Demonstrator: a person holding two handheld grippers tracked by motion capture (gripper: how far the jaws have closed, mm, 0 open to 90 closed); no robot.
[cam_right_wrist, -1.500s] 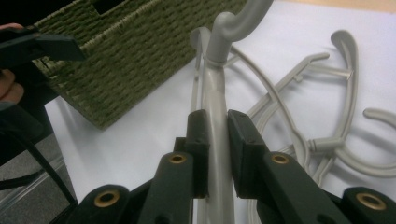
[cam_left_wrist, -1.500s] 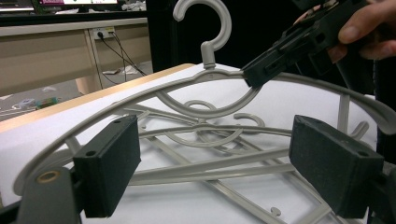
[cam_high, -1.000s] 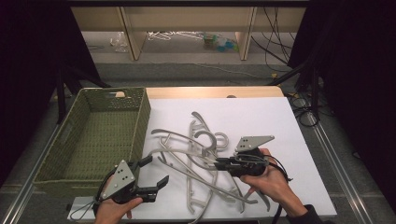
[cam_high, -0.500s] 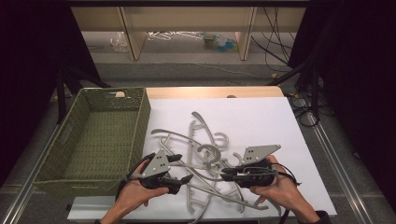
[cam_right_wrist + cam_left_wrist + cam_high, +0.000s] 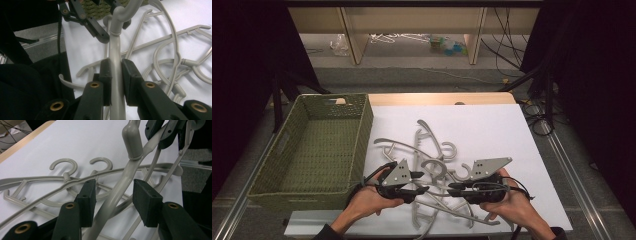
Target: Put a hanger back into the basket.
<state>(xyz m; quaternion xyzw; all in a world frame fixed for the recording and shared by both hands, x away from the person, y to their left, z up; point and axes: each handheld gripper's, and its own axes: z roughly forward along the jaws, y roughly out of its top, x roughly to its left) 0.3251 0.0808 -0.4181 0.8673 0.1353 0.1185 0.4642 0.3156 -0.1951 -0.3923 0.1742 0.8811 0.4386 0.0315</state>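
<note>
Pale wooden shelving unit (image 5: pixel 412 32) with 3 open bays across the far side, grey carpeted floor (image 5: pixel 422 77) below, black cables (image 5: pixel 507 47) trailing right, dark surroundings both flanks.

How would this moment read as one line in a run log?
right tool: shut on grey hanger | left tool: jaws just closing around the same hanger's arm, pads not yet touching | green basket: left of the hanger pile

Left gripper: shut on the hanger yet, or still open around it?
Open. In the left gripper view the left gripper has been closing, but both pads stand clear of the grey hanger arm between them.
</note>
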